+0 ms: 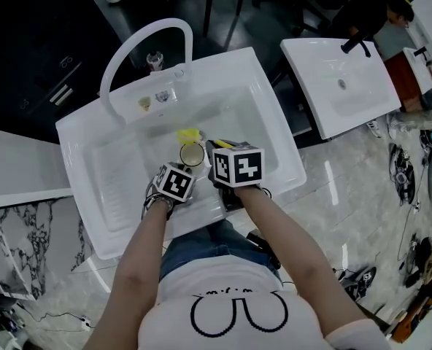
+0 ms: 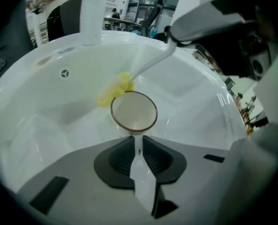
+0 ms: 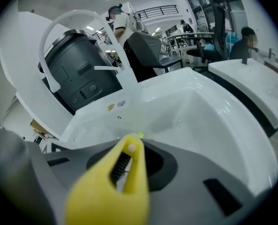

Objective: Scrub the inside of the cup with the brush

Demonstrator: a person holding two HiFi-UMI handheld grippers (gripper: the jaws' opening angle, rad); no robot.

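Note:
A pale cup (image 1: pixel 192 154) with a brown rim (image 2: pixel 134 111) is held over the basin of the white sink (image 1: pixel 274 122), its mouth facing up. My left gripper (image 2: pixel 138 143) is shut on the cup's thin white handle (image 2: pixel 140 170), and its marker cube (image 1: pixel 176 181) shows just below the cup. My right gripper (image 3: pixel 128 162) is shut on the brush's yellow handle (image 3: pixel 115 191). The brush's white stem (image 2: pixel 153 62) slants down to its yellow head (image 2: pixel 113 92), which lies against the far left of the cup's rim, outside it as far as I can tell.
A tall white arched faucet (image 1: pixel 139 46) rises at the back of the sink, with a small overflow hole (image 2: pixel 64 73) in the back wall. A second white basin (image 1: pixel 344 86) stands to the right. Cables and tools litter the floor at far right (image 1: pixel 420 254).

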